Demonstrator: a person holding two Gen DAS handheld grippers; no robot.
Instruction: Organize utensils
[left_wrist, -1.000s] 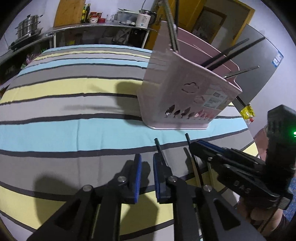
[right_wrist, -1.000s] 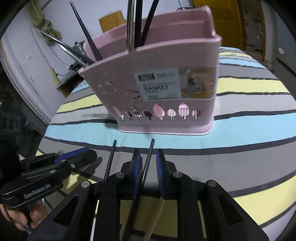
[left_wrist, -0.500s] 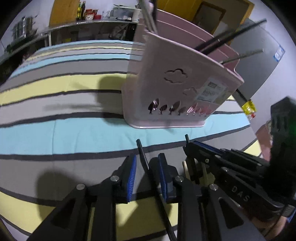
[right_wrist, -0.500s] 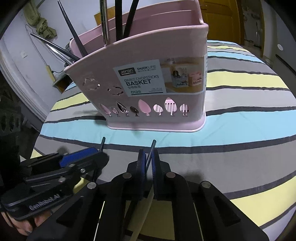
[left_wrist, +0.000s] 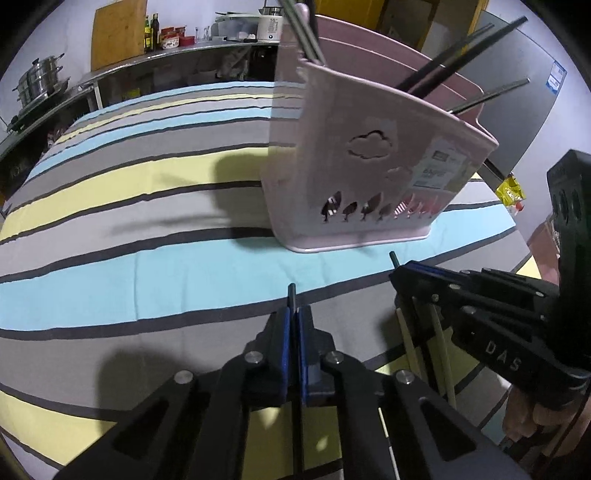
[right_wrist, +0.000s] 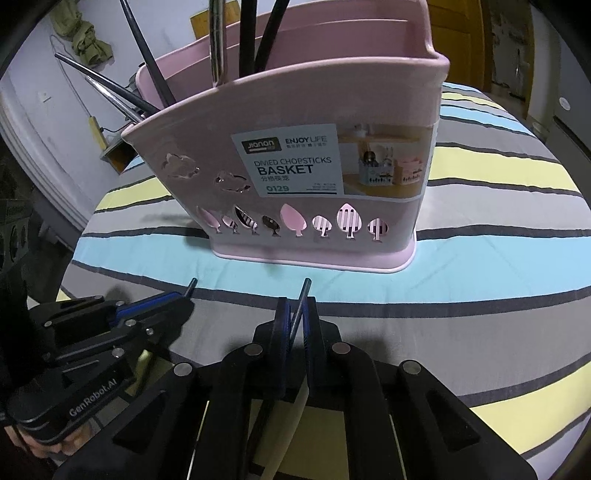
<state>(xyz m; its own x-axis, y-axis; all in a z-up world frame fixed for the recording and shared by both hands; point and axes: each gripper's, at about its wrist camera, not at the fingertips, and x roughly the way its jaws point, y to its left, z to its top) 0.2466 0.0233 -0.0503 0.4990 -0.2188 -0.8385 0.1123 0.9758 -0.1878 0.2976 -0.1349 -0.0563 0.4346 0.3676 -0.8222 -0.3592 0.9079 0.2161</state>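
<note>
A pink divided chopsticks basket (left_wrist: 369, 155) (right_wrist: 295, 155) stands on the striped tablecloth with several dark and metal utensils in it. My left gripper (left_wrist: 293, 317) is shut on a dark chopstick (left_wrist: 292, 295) whose tip pokes out ahead of the fingers, just in front of the basket. My right gripper (right_wrist: 295, 314) is shut on another dark chopstick (right_wrist: 304, 291), also low over the cloth before the basket. Each gripper shows in the other's view, the right one (left_wrist: 406, 273) and the left one (right_wrist: 173, 302).
Cream-coloured utensil handles (left_wrist: 439, 339) lie on the cloth under the right gripper. A kitchen counter (left_wrist: 166, 59) with pots and bottles runs behind the table. A grey fridge (left_wrist: 517, 92) stands at the right. The table edge (right_wrist: 70, 266) is close on the left.
My left gripper closed on the dark chopstick it straddled. My right gripper stayed closed on its chopstick. Both moved slightly nearer the basket.
</note>
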